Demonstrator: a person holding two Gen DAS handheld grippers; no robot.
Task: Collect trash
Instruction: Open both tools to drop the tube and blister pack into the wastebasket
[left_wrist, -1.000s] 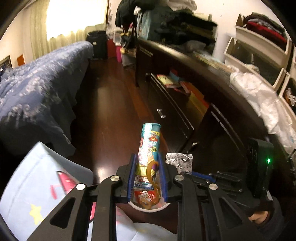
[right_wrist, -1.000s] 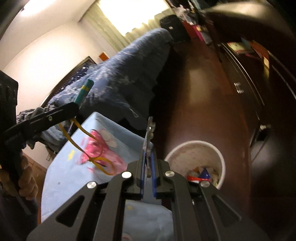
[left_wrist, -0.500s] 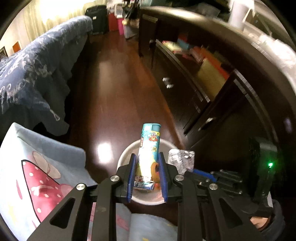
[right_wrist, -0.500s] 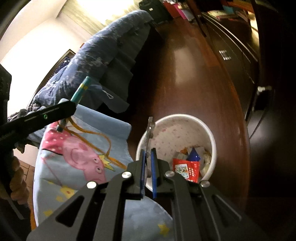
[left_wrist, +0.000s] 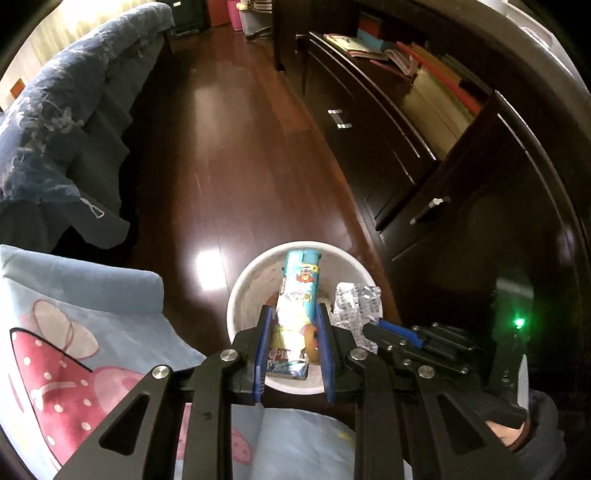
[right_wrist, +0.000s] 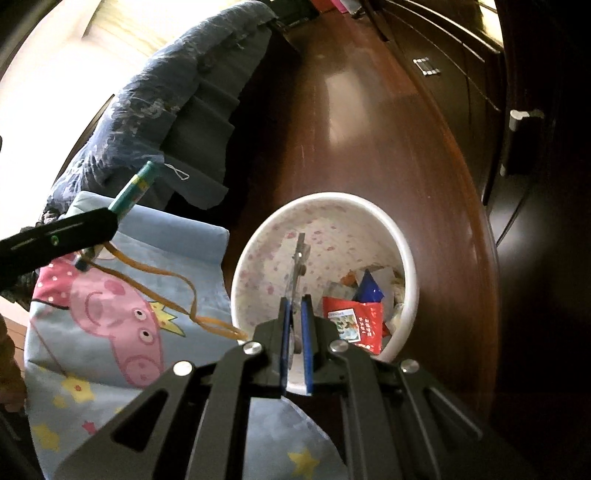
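Dark wood floor (left_wrist: 236, 155), white bin (right_wrist: 406, 266) near. Left gripper (left_wrist: 293, 341) pinching light, stiff tube (left_wrist: 299, 295) mid-body above bin. Right gripper (right_wrist: 295, 332) pinching thin, crinkly blister pack (right_wrist: 298, 266) edge over bin.

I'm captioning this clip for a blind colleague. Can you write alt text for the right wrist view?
The right gripper, shut on a thin silver blister pack, points down into a round white wastebasket holding a red snack packet and other wrappers. To the left, the left gripper grips a teal printed tube over a light blue cartoon-pig blanket.
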